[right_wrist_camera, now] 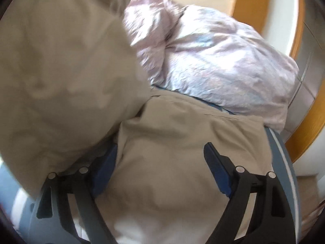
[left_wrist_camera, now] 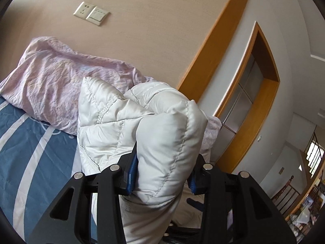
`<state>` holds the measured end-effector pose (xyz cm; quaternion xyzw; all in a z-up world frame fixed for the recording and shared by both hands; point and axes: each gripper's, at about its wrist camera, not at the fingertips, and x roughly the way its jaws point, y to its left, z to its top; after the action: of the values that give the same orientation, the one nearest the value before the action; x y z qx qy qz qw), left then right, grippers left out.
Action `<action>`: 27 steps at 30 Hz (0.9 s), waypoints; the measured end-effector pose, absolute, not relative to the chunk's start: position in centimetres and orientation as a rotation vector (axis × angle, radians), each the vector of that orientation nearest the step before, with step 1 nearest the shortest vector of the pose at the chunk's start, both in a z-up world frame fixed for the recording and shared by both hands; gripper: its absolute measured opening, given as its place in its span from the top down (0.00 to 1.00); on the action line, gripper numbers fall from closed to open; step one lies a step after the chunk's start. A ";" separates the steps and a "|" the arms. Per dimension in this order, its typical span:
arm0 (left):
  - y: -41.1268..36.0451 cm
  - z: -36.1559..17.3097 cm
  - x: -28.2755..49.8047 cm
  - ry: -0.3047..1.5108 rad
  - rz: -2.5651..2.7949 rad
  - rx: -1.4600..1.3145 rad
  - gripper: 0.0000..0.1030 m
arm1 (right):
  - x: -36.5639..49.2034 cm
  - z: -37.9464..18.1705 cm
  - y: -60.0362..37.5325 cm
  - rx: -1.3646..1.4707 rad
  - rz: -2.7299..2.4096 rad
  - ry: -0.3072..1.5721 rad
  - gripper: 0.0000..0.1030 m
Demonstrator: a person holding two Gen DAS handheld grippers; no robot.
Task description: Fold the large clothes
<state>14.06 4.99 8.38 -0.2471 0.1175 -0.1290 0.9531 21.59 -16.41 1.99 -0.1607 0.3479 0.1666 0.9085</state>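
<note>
Blue-padded left tongs are clamped on a thick puffy fold of the white quilted jacket, lifted above the blue striped bed. Right tongs stand wide, both pads apart, with the jacket's beige side bulging between them; grip cannot be told. Beyond, a crumpled lilac duvet lies along the bed's far edge.

The padded jacket lies on the bed, with the crumpled duvet behind it.

No legible text or labels
</note>
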 end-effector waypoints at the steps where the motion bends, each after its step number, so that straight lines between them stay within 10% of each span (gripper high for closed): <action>1: 4.3 8.5 14.1 0.240 -0.271 -0.485 0.62 | 21.5 2.7 -17.9 -0.310 0.307 0.695 0.17; 27: -14.8 4.3 18.1 0.463 -0.574 -0.096 0.61 | 23.8 6.4 -39.6 0.199 0.086 0.746 0.16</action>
<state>18.09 -14.75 4.27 -0.0468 0.2261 -0.2806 0.9316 23.79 -39.56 6.43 0.0969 0.3635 0.0417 0.9256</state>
